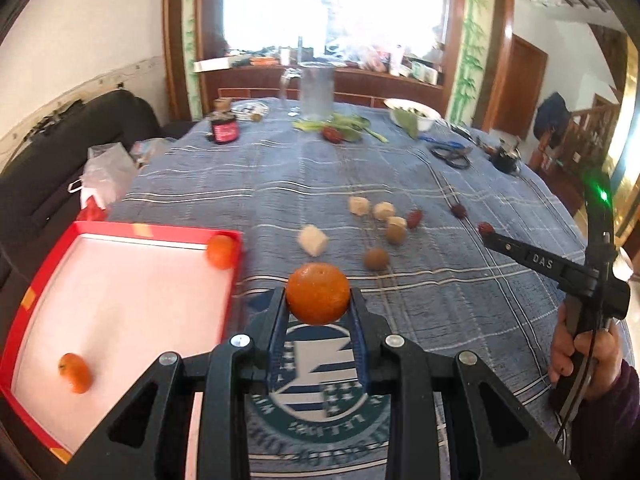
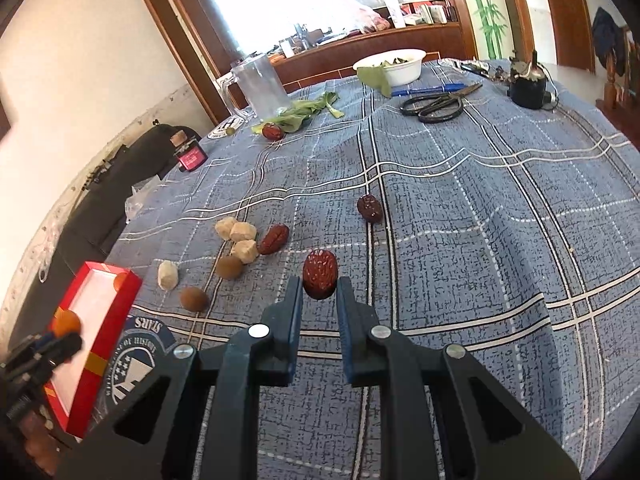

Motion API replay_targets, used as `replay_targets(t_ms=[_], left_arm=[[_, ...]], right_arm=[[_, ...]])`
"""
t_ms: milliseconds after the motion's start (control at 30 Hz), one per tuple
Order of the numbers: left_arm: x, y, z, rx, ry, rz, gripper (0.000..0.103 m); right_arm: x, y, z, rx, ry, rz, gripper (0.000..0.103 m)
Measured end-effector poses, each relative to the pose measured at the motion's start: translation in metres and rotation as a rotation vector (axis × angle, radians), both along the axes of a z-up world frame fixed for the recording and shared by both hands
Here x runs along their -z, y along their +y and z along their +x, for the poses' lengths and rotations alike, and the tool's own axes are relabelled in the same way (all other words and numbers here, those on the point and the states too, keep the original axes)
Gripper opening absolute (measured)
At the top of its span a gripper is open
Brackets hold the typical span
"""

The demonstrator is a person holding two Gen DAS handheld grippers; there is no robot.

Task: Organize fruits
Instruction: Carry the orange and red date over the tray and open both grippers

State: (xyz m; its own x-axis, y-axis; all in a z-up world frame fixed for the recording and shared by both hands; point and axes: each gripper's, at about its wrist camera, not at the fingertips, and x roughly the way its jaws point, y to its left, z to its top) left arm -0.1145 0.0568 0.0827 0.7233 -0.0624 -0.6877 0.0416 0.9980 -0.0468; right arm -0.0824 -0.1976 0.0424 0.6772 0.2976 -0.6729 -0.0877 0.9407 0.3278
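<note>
The shallow red cardboard box (image 1: 224, 280) at nine o'clock already has two oranges. The left tool (image 1: 319, 300) grips a round orange tangerine (image 1: 318, 294) above the counter (image 1: 400, 184); next, probably boxing it. The right tool (image 2: 319, 290), at three o'clock, stands part-open around a wrinkled red jujube (image 2: 319, 274), its grip uncertain.

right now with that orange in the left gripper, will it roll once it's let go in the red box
Probably yes. The orange in the left gripper is round and smooth, and the red box has a flat white floor with nothing to stop it. Its low walls should contain it; two oranges already sit inside. It looks firm, so a light squeeze likely suffices.
</note>
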Motion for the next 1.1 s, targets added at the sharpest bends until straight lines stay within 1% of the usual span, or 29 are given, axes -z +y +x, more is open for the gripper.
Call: replay_targets(t_ms=[267, 433, 533, 633, 700, 733, 833, 933, 1000, 1100], left_arm=[[-0.003, 0.033, -0.02, -0.047, -0.026, 0.0, 0.028], [-0.002, 0.065, -0.032, -0.12, -0.031, 0.005, 0.028], [-0.004, 0.089, -0.037, -0.178, -0.04, 0.014, 0.028], [-0.008, 0.114, -0.039, -0.236, -0.054, 0.032, 0.028], [-0.013, 0.133, -0.042, -0.28, -0.066, 0.053, 0.028], [-0.015, 0.143, -0.043, -0.299, -0.07, 0.059, 0.028], [-0.018, 0.17, -0.051, -0.356, -0.074, 0.071, 0.028], [-0.013, 0.194, -0.058, -0.404, -0.063, 0.07, 0.028], [-0.005, 0.206, -0.061, -0.431, -0.038, 0.065, 0.028], [0.008, 0.221, -0.062, -0.451, -0.002, 0.054, 0.028]], right_arm=[[0.003, 0.0, 0.002, 0.015, -0.003, -0.033, 0.019], [0.005, 0.007, 0.003, 0.008, 0.01, -0.037, 0.019], [-0.002, 0.023, 0.0, -0.021, 0.0, -0.031, 0.019], [-0.012, 0.056, -0.005, -0.09, -0.019, -0.025, 0.019], [-0.022, 0.092, -0.007, -0.173, -0.032, -0.01, 0.019], [-0.025, 0.102, -0.008, -0.199, -0.04, -0.009, 0.019], [-0.04, 0.156, -0.015, -0.326, -0.066, -0.008, 0.019], [-0.047, 0.209, -0.023, -0.444, -0.077, -0.015, 0.019], [-0.047, 0.242, -0.029, -0.516, -0.069, -0.013, 0.019], [-0.039, 0.273, -0.033, -0.573, -0.037, -0.011, 0.019]])
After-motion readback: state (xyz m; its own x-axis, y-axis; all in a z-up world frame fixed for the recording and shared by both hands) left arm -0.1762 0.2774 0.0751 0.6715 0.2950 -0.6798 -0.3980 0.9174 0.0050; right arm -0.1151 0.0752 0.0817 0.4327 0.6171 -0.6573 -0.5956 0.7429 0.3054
